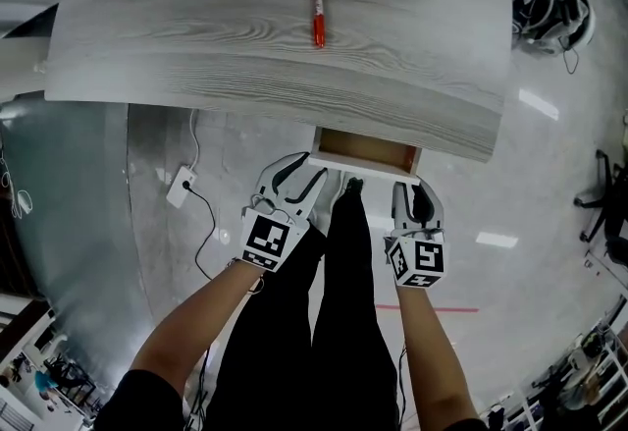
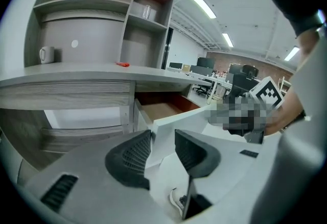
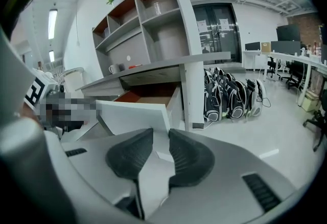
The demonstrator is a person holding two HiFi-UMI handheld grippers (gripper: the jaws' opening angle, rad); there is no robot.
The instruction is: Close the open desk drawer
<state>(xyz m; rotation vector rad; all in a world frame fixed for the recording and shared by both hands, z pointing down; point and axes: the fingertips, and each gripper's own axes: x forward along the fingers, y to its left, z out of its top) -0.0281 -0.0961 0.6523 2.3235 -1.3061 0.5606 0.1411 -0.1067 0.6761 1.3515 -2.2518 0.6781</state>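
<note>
An open drawer (image 1: 363, 150) with a brown inside and a white front (image 1: 361, 168) sticks out from under the grey wood-grain desk (image 1: 245, 76). My left gripper (image 1: 297, 182) is open right at the front's left corner. In the left gripper view that corner (image 2: 162, 122) shows between the spread fingers (image 2: 130, 159). My right gripper (image 1: 417, 198) is at the front's right end, its jaws a narrow gap apart with nothing in them. The white front (image 3: 133, 116) fills the right gripper view just beyond the gripper (image 3: 161, 136). Whether either gripper touches the front, I cannot tell.
A red marker (image 1: 317, 4) lies on the desktop. Shelves with a white mug (image 2: 46, 54) stand at the desk's back. A power strip and cable (image 1: 181, 187) lie on the floor to the left. The person's dark legs (image 1: 339, 301) stand between the grippers. Backpacks (image 3: 237, 98) line the floor at right.
</note>
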